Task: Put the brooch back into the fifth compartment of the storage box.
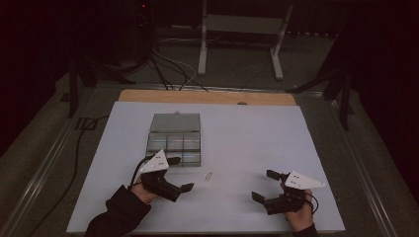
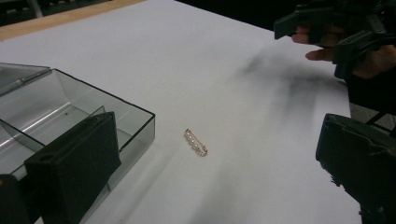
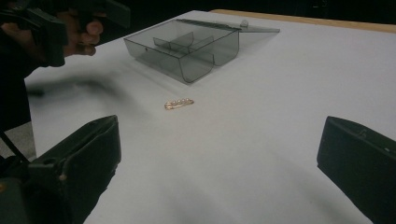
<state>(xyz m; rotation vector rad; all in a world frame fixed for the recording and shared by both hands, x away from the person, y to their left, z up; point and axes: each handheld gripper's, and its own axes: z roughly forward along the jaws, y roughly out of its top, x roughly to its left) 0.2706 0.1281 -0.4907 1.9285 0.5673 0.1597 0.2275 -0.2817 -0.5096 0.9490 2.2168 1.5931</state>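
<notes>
A small gold pin set with pearls (image 1: 208, 176) (image 2: 195, 142) (image 3: 179, 103) lies flat on the white table sheet (image 1: 247, 133), just in front of a clear grey divided box (image 1: 175, 139) (image 2: 56, 107) (image 3: 189, 46) whose lid is swung back open. My left gripper (image 1: 179, 174) is open at the box's near corner, left of the pin, its jaws wide apart with nothing between them. My right gripper (image 1: 264, 185) is open at the table's near right, well to the right of the pin, and holds nothing.
A wooden strip (image 1: 207, 97) runs along the table's far edge. Beyond it stand a grey metal frame (image 1: 242, 29) and cables (image 1: 170, 69) on a dark floor. A black cable (image 1: 79, 148) trails down the left side of the table.
</notes>
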